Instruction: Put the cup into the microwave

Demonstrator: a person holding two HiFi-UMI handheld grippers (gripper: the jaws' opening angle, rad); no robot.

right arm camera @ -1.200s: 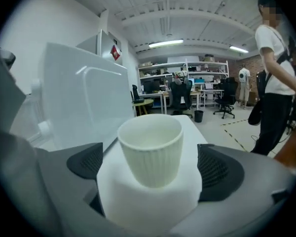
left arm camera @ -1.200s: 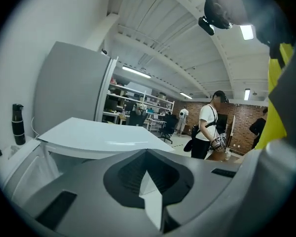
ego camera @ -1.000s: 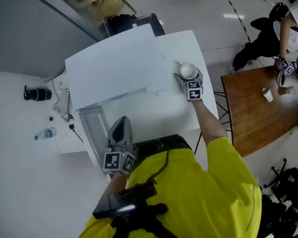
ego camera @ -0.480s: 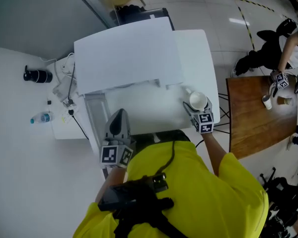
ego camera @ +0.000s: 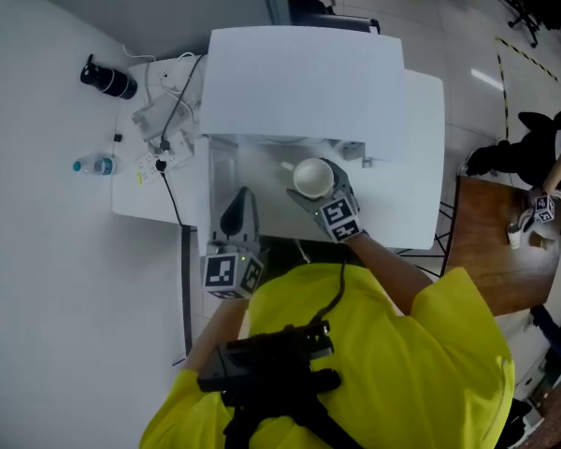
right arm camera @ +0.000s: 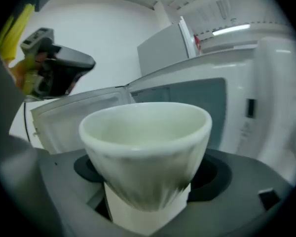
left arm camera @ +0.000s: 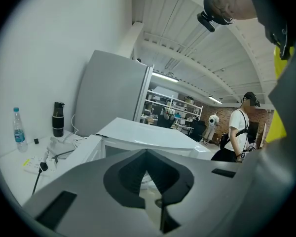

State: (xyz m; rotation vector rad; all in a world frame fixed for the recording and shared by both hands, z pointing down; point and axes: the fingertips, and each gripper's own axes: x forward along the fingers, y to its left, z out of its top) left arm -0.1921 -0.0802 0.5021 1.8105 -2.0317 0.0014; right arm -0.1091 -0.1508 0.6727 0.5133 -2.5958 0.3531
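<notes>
The white cup (ego camera: 310, 177) sits upright between the jaws of my right gripper (ego camera: 316, 187), which is shut on its lower body; in the right gripper view the cup (right arm camera: 145, 147) fills the middle. It hangs just in front of the white microwave (ego camera: 304, 78), whose door (ego camera: 220, 171) stands swung open to the left. Behind the cup, the right gripper view shows the door (right arm camera: 79, 117) and the control side (right arm camera: 246, 83). My left gripper (ego camera: 242, 199) is shut on nothing, beside the open door, pointing at the microwave (left arm camera: 148, 135).
Left of the microwave lie a black bottle (ego camera: 107, 79), a water bottle (ego camera: 93, 166) and a tangle of cables (ego camera: 164, 120). At the right stands a wooden table (ego camera: 496, 260) with a paper cup (ego camera: 515, 238), where another person (ego camera: 552, 148) works.
My right gripper has carried the cup from the tabletop to the right of the microwave up and leftward to the front of the open microwave. The left gripper shifted slightly beside the door.
</notes>
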